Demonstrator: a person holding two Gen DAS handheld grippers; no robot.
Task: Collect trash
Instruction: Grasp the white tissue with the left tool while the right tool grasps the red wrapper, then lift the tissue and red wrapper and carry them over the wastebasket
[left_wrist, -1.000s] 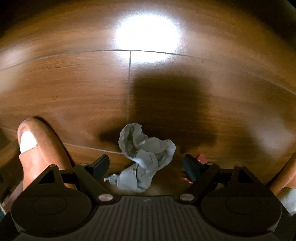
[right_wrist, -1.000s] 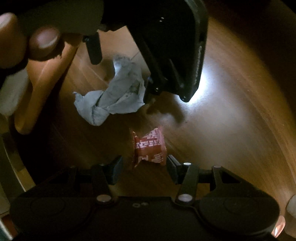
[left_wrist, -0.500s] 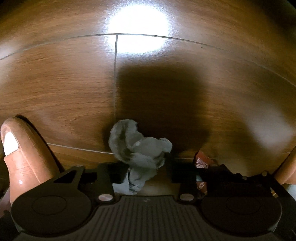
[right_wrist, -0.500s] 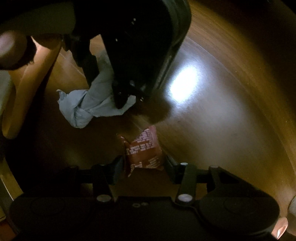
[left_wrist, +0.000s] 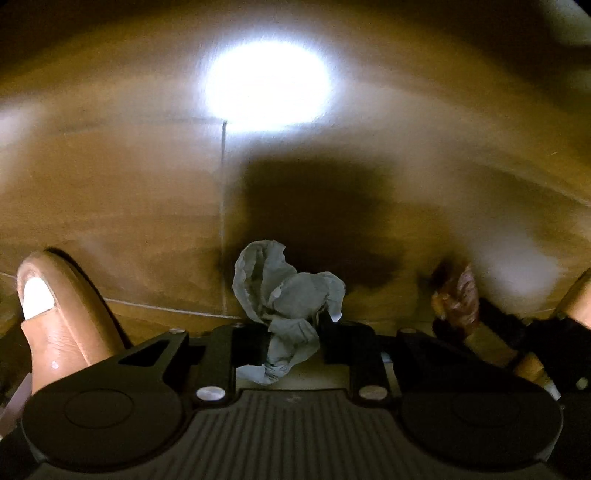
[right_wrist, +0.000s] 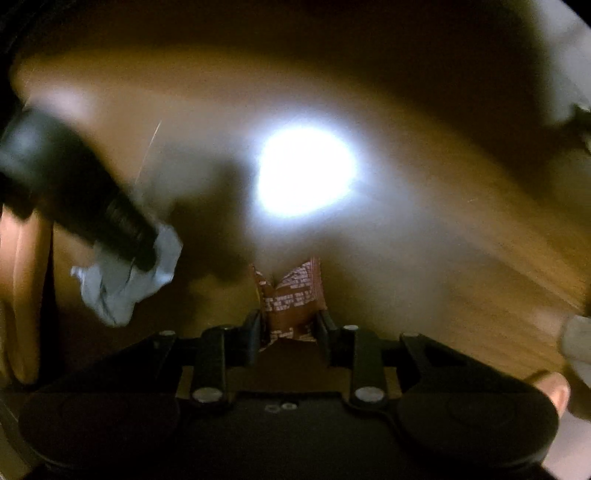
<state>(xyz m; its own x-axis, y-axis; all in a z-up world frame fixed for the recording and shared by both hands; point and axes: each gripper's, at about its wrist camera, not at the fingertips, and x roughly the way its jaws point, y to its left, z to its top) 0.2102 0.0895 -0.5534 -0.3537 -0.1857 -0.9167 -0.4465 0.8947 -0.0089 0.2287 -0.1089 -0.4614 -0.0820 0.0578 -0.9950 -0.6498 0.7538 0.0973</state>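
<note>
over dim wooden floor (left_wrist: 110, 206) we have left gripper (left_wrist: 293, 332) clamped on soft crumpled tissue (left_wrist: 288, 295), right gripper (right_wrist: 290, 328) pinching the light, crinkly red wrapper (right_wrist: 291, 299) mid-body.

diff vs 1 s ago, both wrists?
Left gripper went from open around the crumpled gray tissue to shut on it. Right gripper likewise closed on the red snack wrapper. Both views are now motion-blurred, probably lifting. Wood floor and glare spot unchanged.

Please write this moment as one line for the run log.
left hand-held gripper: shut on grey tissue | right hand-held gripper: shut on red wrapper | surface: wooden floor | view: blurred
</note>
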